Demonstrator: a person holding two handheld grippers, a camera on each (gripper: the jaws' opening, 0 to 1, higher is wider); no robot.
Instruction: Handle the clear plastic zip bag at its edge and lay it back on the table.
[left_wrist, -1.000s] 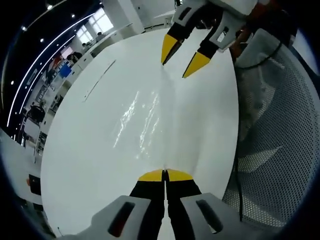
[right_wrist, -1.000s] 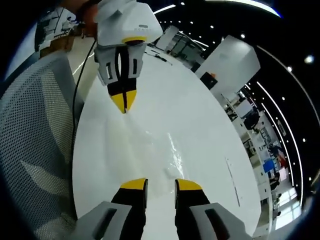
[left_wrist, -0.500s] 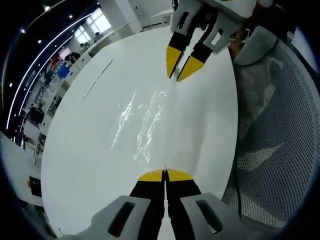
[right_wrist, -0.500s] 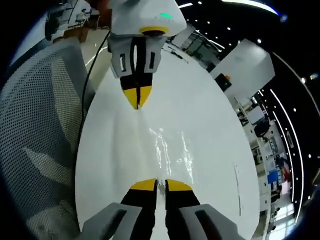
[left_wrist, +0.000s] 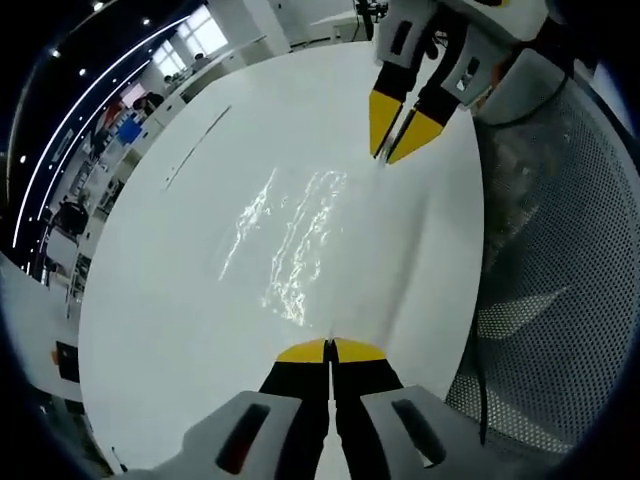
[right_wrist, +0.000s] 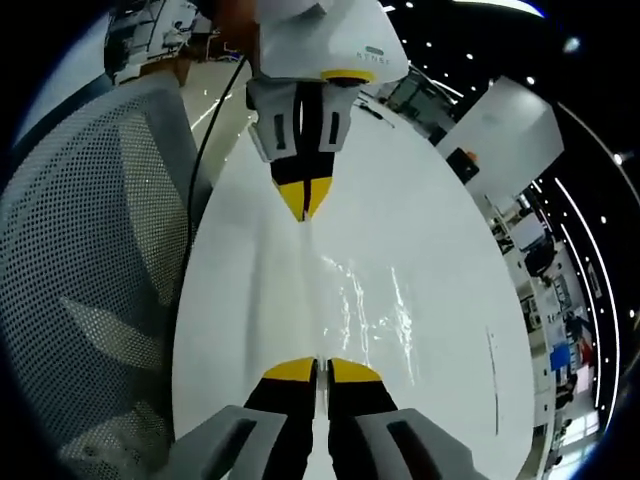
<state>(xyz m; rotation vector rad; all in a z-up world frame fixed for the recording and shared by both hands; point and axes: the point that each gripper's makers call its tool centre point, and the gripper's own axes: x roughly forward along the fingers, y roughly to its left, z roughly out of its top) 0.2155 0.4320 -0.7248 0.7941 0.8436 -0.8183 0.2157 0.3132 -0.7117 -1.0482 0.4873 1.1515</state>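
The clear plastic zip bag (left_wrist: 292, 240) lies spread over the white table (left_wrist: 170, 300), showing mostly as glints and a long crease. My left gripper (left_wrist: 328, 350) is shut on its near edge at the bottom of the left gripper view. My right gripper (left_wrist: 397, 137) reaches in from the top right, its yellow tips pinched on the far end of the same edge. In the right gripper view, the right gripper (right_wrist: 320, 368) is shut on the bag (right_wrist: 370, 300), and the left gripper (right_wrist: 308, 203) faces it from the top, also shut.
A grey mesh chair (left_wrist: 545, 260) stands close along the table's edge, on the left in the right gripper view (right_wrist: 90, 250), with a dark cable (right_wrist: 205, 130) hanging beside it. A thin line or strip (left_wrist: 198, 147) lies on the far tabletop. Office desks fill the background.
The right gripper's jaws, apart a second ago, have shut on the bag's edge. The bag's edge now runs taut between the two grippers, and the glints have shifted.
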